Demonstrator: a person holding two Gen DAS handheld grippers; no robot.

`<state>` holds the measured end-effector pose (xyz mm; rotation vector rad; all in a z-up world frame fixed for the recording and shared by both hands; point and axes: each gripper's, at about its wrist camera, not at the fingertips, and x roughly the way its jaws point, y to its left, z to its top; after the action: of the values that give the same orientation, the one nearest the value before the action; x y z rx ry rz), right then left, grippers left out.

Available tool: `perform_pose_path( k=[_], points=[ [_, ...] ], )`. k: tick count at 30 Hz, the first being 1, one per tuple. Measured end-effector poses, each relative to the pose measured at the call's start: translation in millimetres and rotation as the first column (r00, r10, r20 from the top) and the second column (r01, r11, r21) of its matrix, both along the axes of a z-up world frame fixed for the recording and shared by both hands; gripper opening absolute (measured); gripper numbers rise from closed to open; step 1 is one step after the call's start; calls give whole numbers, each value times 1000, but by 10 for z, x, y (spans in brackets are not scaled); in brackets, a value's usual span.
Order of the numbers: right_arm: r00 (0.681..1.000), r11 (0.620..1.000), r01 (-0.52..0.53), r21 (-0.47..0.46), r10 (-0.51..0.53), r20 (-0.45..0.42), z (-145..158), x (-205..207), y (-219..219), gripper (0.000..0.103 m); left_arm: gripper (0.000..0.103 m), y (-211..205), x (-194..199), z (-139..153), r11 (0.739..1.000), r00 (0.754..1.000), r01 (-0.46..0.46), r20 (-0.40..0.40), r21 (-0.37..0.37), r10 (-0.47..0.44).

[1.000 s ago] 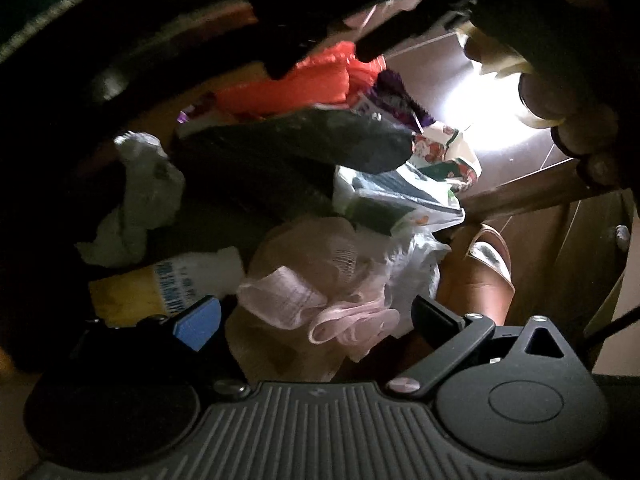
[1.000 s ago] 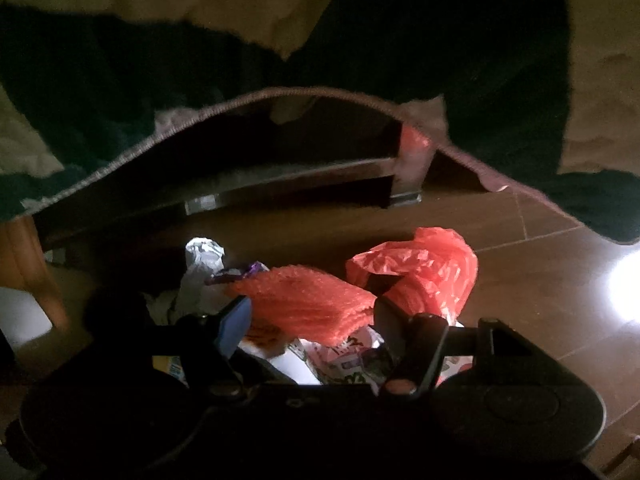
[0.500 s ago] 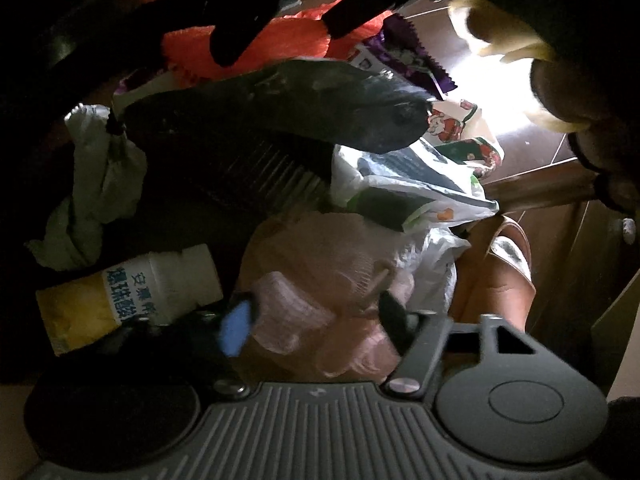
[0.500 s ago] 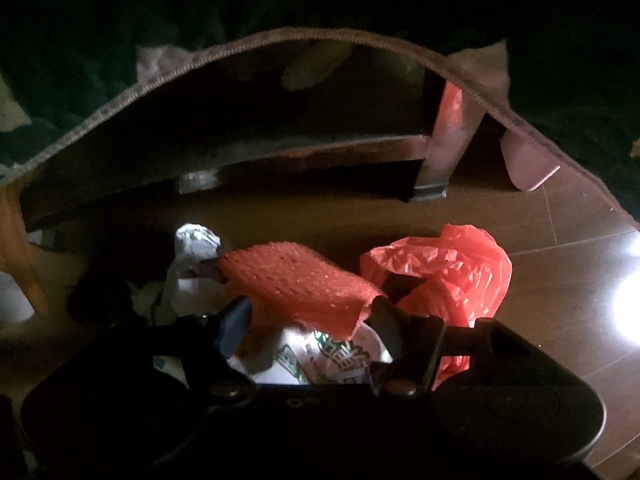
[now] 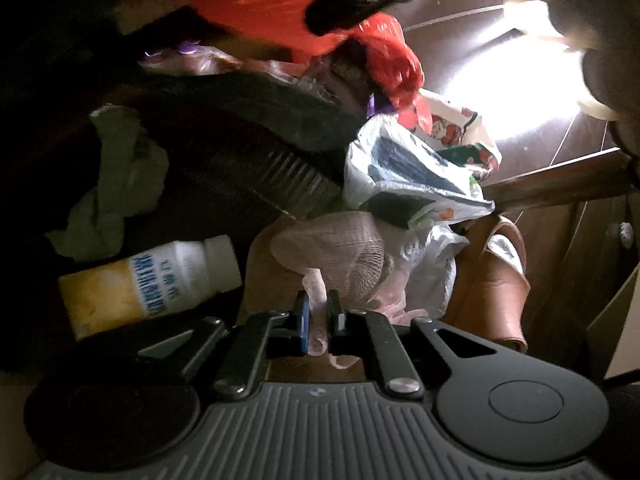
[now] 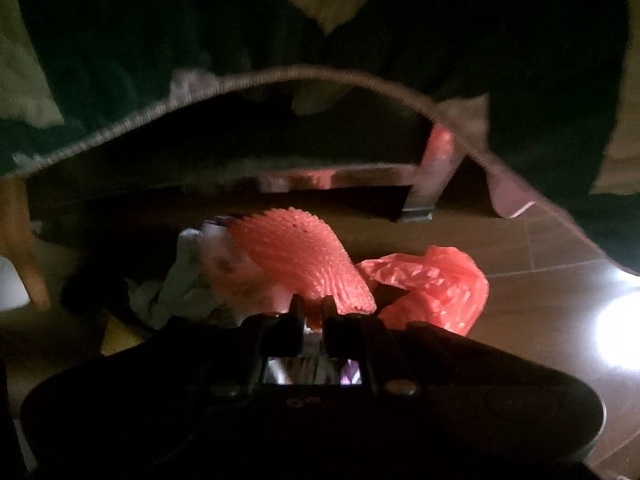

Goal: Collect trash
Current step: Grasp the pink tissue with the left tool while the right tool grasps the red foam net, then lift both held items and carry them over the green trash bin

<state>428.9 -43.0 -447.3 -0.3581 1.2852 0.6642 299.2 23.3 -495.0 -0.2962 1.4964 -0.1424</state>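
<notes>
Pink foam net (image 5: 340, 252) between left fingers (image 5: 303, 322)

bare wood floor (image 6: 552, 248) open rightward, low table rail (image 6: 320, 178) blocking behind trash pile (image 5: 360, 184)

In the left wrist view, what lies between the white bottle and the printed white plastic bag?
In the left wrist view, the pale pink foam net lies between the white bottle and the printed white plastic bag; the left gripper pinches it.
</notes>
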Motion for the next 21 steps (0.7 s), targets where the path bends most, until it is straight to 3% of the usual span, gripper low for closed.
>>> perform_pose_path(
  k=[6,11,21],
  points=[
    [1000,1000,-13,-3,13,27,542,-148,5,7,6,164,-124,473,998,998,-64,19,15,64],
    [997,1000,-10,14,9,73,1176,-373,-62,7,6,279,-234,1076,993,989,-114,93,26,111],
    [973,993,44,106,-66,219,2513,-896,-415,7,5,427,-626,2409,976,933,-216,296,6,205]
  ],
)
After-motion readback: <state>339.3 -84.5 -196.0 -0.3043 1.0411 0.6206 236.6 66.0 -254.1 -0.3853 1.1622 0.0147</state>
